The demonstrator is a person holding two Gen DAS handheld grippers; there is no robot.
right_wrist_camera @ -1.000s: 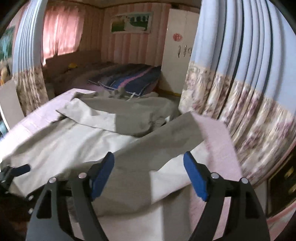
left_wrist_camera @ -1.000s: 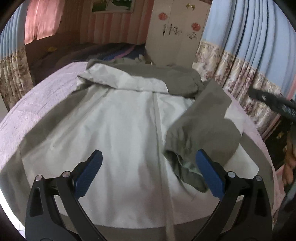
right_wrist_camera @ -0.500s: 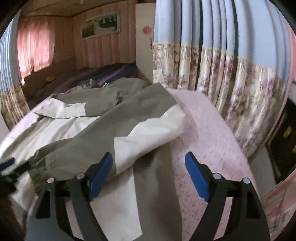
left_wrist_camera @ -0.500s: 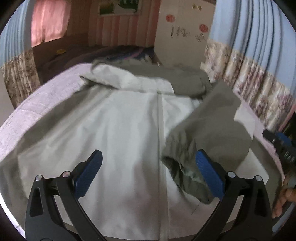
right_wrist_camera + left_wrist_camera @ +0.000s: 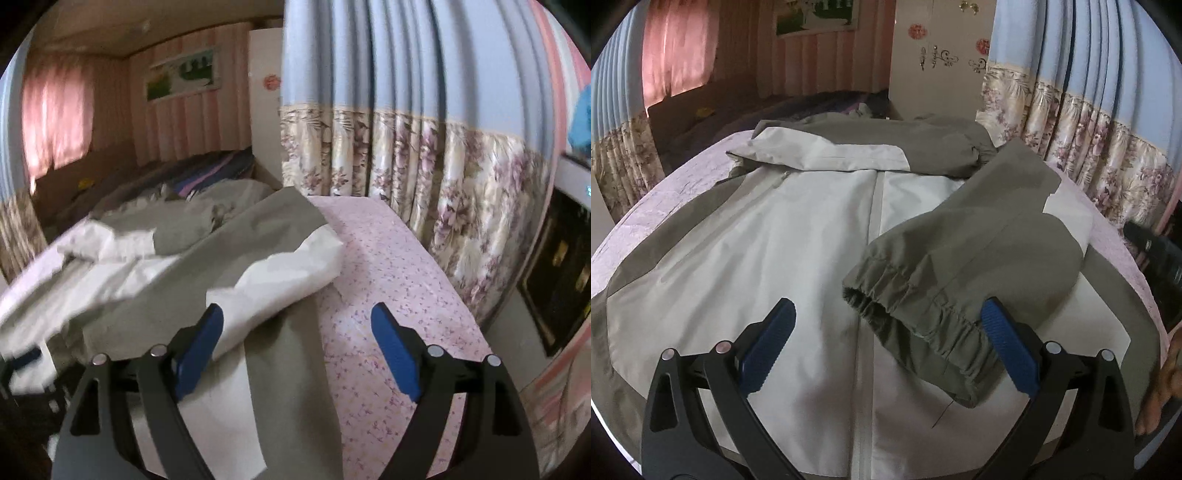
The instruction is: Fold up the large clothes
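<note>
A large jacket (image 5: 798, 258), pale grey with olive panels, lies front up on a pink flowered bed cover (image 5: 388, 280), hood at the far end. Its olive sleeve (image 5: 979, 243) is folded across the chest, with the elastic cuff (image 5: 886, 299) near the centre zip. My left gripper (image 5: 888, 310) hovers open just short of that cuff, nothing between its blue pads. My right gripper (image 5: 297, 310) is open over the jacket's side edge (image 5: 288, 354), where the olive strip meets the cover, and it holds nothing. The right gripper (image 5: 1156, 251) also shows as a dark shape at the left wrist view's right edge.
Blue and floral curtains (image 5: 424, 166) hang close along the right side of the bed. A white wardrobe (image 5: 934, 62) and a second bed with dark striped bedding (image 5: 214, 173) stand behind. A dark cabinet (image 5: 561, 266) sits at the right. A hand (image 5: 1160, 387) shows at the edge.
The left gripper has come forward and lower, so the sleeve cuff sits nearer its pads. The right gripper has swung right and down from the folded sleeve to the jacket's side edge.
</note>
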